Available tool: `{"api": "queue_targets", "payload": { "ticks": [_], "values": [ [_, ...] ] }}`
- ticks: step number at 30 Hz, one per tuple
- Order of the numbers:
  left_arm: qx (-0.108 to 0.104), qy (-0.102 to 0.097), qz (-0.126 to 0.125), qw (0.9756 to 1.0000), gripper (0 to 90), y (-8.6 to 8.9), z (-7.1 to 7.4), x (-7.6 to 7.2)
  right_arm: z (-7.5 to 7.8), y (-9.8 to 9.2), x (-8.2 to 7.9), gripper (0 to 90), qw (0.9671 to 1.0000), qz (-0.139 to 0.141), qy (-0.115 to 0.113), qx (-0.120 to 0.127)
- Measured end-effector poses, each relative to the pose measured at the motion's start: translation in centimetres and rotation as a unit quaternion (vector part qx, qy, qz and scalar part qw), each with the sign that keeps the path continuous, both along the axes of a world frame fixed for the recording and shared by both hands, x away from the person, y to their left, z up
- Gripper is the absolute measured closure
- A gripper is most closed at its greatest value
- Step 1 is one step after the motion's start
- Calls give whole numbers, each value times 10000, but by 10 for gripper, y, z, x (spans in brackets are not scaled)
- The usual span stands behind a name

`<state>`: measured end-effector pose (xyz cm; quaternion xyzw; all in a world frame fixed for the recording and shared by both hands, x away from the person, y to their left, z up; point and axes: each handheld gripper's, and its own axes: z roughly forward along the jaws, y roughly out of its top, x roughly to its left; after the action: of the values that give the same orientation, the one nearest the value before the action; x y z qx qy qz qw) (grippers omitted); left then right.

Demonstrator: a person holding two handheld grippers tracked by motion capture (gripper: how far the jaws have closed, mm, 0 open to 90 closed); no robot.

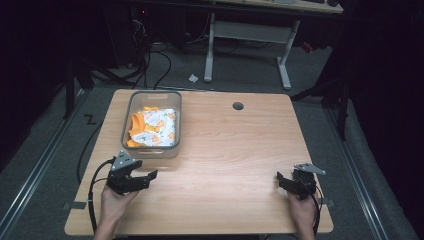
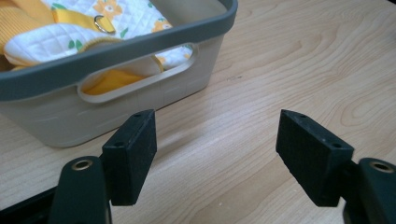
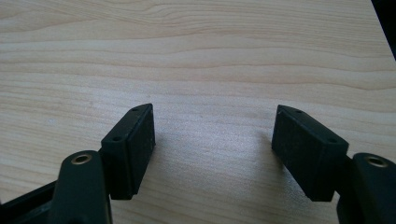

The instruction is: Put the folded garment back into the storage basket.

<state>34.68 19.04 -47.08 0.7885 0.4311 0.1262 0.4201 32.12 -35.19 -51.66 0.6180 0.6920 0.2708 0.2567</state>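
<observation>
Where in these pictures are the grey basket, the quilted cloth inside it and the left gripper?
grey basket [image 2: 140, 44], left gripper view, near rim.
quilted cloth [image 1: 159, 121], high view, white flowered middle.
left gripper [image 2: 217, 144], left gripper view, midway between its open jaws.

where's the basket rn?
In the high view the grey basket sits at the table's far left, holding orange-and-white cloth, just ahead of the left gripper.

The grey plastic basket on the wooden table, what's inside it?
Inside the grey plastic basket lies bunched white quilted cloth with orange flowers and plain orange fabric. Whatever sits underneath the cloth is covered.
</observation>
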Motion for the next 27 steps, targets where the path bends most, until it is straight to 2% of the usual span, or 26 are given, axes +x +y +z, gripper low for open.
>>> {"api": "queue_targets", "payload": {
  "ticks": [17,27],
  "values": [
    [208,173,68,9996,294,-10,-26,3,0,0,0,306,10000,-3,-1,0],
    [492,219,198,9984,294,-16,-42,5,0,0,0,306,10000,-3,-2,0]
  ]
}}
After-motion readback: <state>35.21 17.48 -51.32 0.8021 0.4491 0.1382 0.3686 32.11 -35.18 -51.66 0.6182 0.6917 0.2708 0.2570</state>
